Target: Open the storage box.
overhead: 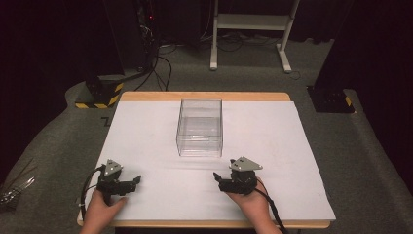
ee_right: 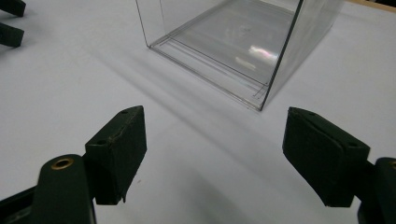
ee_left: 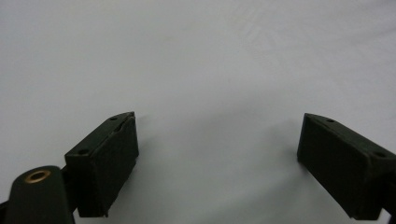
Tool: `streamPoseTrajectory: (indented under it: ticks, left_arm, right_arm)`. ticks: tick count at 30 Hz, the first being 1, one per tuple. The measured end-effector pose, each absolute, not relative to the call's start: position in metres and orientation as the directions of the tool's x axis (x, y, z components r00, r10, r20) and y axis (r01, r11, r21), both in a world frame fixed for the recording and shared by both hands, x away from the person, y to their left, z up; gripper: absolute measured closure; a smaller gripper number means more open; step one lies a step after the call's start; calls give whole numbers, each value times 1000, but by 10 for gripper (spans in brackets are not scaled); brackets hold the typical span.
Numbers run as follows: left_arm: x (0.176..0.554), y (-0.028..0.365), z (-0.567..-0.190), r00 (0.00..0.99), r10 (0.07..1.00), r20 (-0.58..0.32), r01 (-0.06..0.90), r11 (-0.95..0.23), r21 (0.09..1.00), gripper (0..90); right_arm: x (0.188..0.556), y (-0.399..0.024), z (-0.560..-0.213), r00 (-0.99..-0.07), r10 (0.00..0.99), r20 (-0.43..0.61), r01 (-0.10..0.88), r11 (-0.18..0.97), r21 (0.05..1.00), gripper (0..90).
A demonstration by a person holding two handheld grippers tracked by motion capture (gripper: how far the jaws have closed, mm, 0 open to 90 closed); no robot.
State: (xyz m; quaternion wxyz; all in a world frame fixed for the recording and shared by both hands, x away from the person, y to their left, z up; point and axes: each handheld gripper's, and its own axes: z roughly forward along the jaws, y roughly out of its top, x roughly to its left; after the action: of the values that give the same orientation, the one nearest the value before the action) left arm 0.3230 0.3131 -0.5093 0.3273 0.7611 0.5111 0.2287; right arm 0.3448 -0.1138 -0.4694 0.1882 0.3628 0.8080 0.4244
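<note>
Ahead of the right gripper's fingers [ee_right: 327,158]: box [ee_right: 243,46] of clear, glossy plastic with smooth walls. Under the fingers: bench [overhead: 204,96] of light wood, topped with a white, matt, smooth sheet [overhead: 146,131]. Fingers: black, matt plastic; brass-coloured metal insert [ee_right: 62,163] beside them.

1. A lab or test room: black curtains hang on both sides around a grey carpeted floor [overhead: 58,141].
2. Yellow-and-black hazard tape marks a stand base [overhead: 100,95] at the left.
3. Cables [overhead: 158,68] run across the floor to dark equipment behind.
4. The surface [overhead: 146,141] is covered by a plain white sheet, with a white metal frame [overhead: 251,24] standing behind it.
</note>
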Motion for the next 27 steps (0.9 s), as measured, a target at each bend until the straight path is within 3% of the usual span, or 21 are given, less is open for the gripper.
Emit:
streamPoseTrajectory:
  ticks: [3, 27]
  left_arm:
    - [323, 313, -509, 373, 928, 14, 628, -263, 732, 127]
    - [323, 313, -509, 373, 928, 14, 628, -263, 733, 127]
  right_arm:
    - [349, -110, -468, -656, 754, 11, 426, 358, 831, 271]
    - [376, -77, -460, -660, 751, 34, 409, 321, 854, 334]
